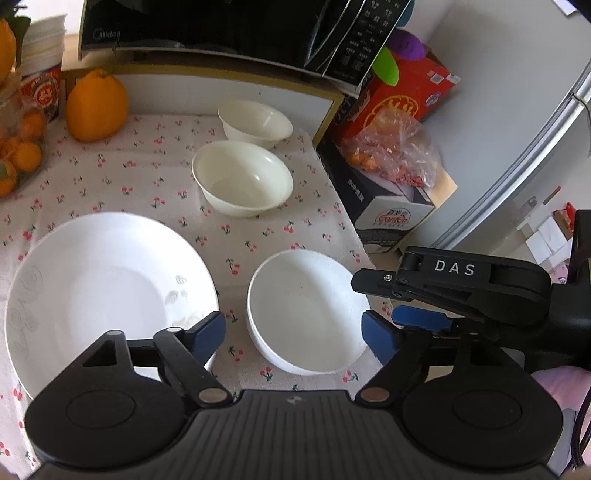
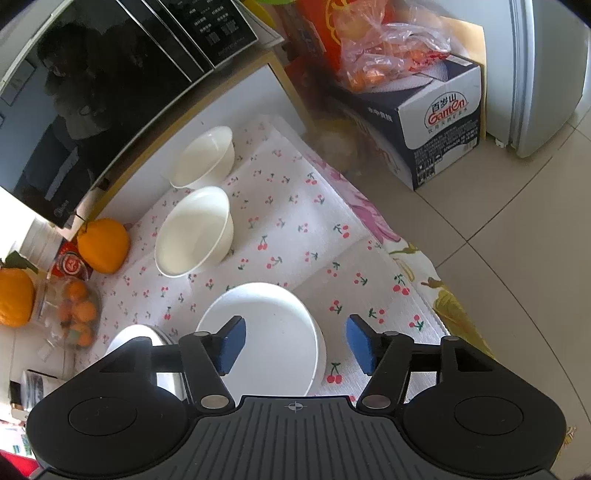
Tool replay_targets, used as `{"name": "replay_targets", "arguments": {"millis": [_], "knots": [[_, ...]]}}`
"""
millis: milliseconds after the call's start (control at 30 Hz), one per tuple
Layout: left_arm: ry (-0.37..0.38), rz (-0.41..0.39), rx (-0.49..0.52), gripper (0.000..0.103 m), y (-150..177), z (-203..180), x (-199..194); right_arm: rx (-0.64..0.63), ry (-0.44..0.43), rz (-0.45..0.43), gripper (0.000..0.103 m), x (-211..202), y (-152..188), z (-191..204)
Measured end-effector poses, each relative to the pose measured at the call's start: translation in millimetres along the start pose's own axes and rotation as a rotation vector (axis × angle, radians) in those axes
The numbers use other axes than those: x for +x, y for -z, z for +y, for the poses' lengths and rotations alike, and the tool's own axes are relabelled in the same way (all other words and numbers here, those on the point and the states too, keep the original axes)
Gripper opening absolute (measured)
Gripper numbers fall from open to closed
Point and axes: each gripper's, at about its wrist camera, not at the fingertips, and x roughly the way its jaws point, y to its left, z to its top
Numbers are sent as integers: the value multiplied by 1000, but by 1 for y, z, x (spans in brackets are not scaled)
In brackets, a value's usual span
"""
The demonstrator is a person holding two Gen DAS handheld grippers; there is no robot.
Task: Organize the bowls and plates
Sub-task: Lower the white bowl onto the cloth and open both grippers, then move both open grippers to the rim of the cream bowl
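On the cherry-print cloth (image 1: pixel 147 166) stand three white bowls in a row: the nearest bowl (image 1: pixel 306 310), a middle cream bowl (image 1: pixel 242 177) and a far bowl (image 1: pixel 255 122). A large white plate (image 1: pixel 107 284) lies at the left. My left gripper (image 1: pixel 293 332) is open above the nearest bowl's near rim, empty. My right gripper (image 2: pixel 295 341) is open and empty, straddling the right rim of the nearest bowl (image 2: pixel 266 332); it shows from the side in the left wrist view (image 1: pixel 380 299). The middle bowl (image 2: pixel 195 230), far bowl (image 2: pixel 205 157) and plate edge (image 2: pixel 136 338) show in the right wrist view.
A black microwave (image 1: pixel 221 29) stands on a shelf behind the bowls. Large oranges (image 1: pixel 96 105) and a jar of small oranges (image 2: pixel 75 314) sit at the left. Cardboard boxes (image 2: pixel 439 129) with a plastic bag (image 1: pixel 395 151) stand on the floor right of the table, beside a fridge (image 1: pixel 524 147).
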Motion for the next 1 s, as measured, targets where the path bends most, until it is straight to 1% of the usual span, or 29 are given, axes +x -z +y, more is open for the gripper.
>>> {"name": "replay_targets", "arguments": {"millis": [67,133,200,333,400,600,700,800,900,1000], "knots": [[-14,-13,6,87,-2,0,-1,7,-8,-9,69,-1,-2,-1],[-33,-26,19,90,-5,-1,-3,14,-15,-21,73,-2,-4,-2],[-60,-40,30,95,-8,-1,-5,14,-22,-30,75,-3,-6,-2],[-121,-53,69,98,-18,0,-6,14,-37,-52,78,-5,-11,-1],[-145,-64,81,100,-26,1,-7,19,-45,-66,82,-5,-13,0],[-184,-100,87,102,-48,13,-6,49,-66,-101,84,-1,-18,5],[-209,-127,54,102,-59,26,-5,77,-72,-114,85,4,-20,8],[-232,-146,-13,102,-71,46,-1,117,-81,-128,85,10,-24,10],[-197,-145,-99,102,-80,63,6,155,-95,-143,86,16,-28,14],[-146,-140,-150,102,-86,73,18,168,-98,-178,86,22,-33,20]]}}
